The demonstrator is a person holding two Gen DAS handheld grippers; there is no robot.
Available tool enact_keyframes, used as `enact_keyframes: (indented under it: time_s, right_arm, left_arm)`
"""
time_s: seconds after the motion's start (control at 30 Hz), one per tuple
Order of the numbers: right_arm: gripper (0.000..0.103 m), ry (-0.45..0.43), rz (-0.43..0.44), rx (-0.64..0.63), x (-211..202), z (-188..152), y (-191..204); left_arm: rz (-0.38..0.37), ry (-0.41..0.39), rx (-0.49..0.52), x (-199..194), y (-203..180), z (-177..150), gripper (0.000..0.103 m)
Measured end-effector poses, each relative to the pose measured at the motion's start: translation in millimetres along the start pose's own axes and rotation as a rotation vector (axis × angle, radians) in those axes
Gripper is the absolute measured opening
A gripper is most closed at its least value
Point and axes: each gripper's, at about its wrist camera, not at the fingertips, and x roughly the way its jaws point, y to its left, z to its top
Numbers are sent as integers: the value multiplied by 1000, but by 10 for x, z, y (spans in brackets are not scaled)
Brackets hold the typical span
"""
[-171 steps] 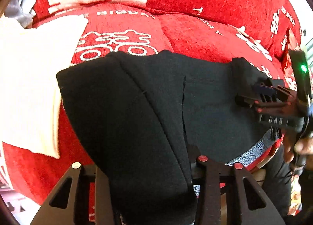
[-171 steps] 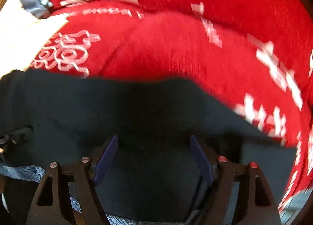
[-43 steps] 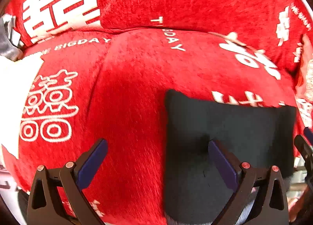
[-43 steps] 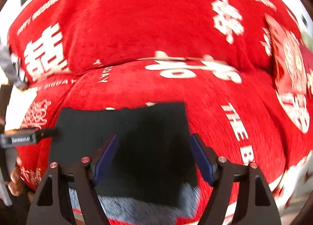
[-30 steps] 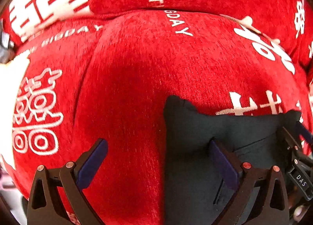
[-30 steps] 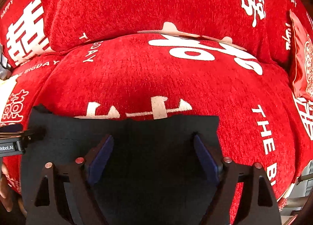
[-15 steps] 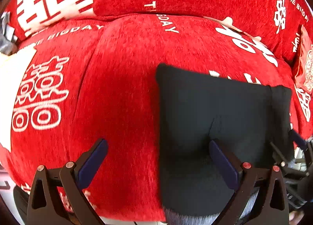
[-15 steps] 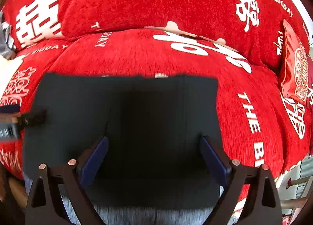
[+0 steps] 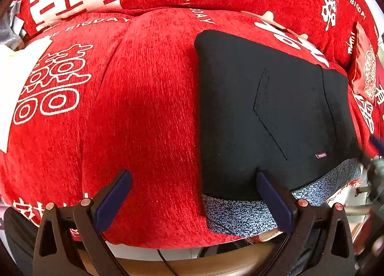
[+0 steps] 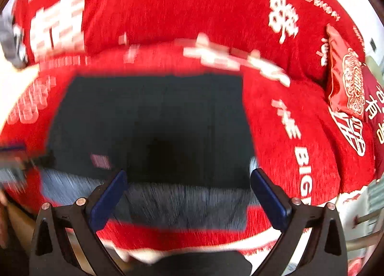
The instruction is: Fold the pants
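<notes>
Lying folded on the red plush sofa cover (image 9: 148,108), the black fabric pants (image 9: 276,113) are free; the left gripper (image 9: 194,201) is wide open, and the right gripper (image 10: 189,194) jaws are opening, gripping nothing.

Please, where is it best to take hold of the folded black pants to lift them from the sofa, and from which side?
Probably the near edge of the pants, where the speckled grey band overhangs the red sofa cover. Coming from the front, one finger can likely slip beneath all layers; the other edges lie flat.
</notes>
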Motion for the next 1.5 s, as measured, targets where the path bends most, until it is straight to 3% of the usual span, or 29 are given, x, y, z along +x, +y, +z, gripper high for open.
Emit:
enact_keyframes:
  time_s: [0.2,0.3,0.37,0.43,0.57,0.73,0.93,1.1,1.27,1.5]
  right_arm:
    - [103,31,31,-24,460,616,281]
    - [102,126,-24,-80,850,746,376]
    - [102,177,12,-31,1007,768,284]
    - [102,173,40,12,974,777,196]
    - [103,135,15,-20,656,608,148]
    - [103,117,97,46,363,128,-252]
    - [103,105,149,93,87,-403,-594]
    - [103,58,163,201,62,-348,-1042]
    - [103,67,223,281,185,-208,-1330]
    - [103,175,348,276,584,-154,-1178]
  left_arm:
    - [-2,-3,-8,4,17,-25,103]
    - [5,-8,3,7,-5,-25,103]
    - [1,-6,5,16,-18,-26,103]
    - [-3,-7,-2,13,-19,-29,103]
    - [-29,-10,-24,-54,58,5,103]
    - [-60,9,-67,-55,132,69,103]
    - [-63,15,-38,-75,52,53,103]
    - [-197,53,-38,-98,-15,222,103]
    - [-152,41,-8,-56,-41,390,103]
    - [-215,101,-51,221,-21,416,103]
